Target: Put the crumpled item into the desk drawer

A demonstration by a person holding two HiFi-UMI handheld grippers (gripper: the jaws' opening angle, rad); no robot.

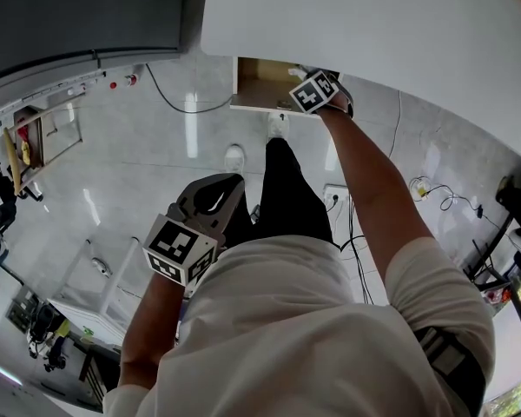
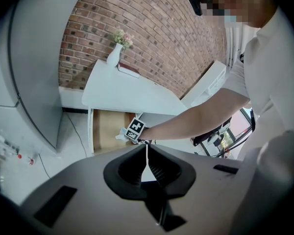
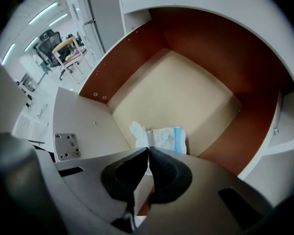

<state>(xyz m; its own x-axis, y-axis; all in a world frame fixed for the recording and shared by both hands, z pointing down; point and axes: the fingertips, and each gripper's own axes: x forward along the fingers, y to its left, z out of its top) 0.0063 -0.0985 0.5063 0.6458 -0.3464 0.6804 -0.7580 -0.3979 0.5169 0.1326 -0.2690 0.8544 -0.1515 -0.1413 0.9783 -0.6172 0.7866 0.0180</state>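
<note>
left gripper point(image 2: 147, 149): jaws together, empty, well back from the drawer point(image 3: 137, 53)
drawer: open, brown walls, pale floor, wad inside
wad point(image 3: 162, 137): crumpled white paper with a blue band, at the drawer's front corner
right gripper point(image 3: 148, 150): over the drawer, jaws closed on the wad's near edge
views: only the right gripper view shows the drawer floor; only the left gripper view shows the vase point(image 2: 114, 57) and book point(image 2: 129, 71) above the drawer

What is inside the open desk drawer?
Only the crumpled item, white and blue, pinched by the shut right gripper over the bare tan bottom of the drawer. The gripper's body covers the near corner.
</note>
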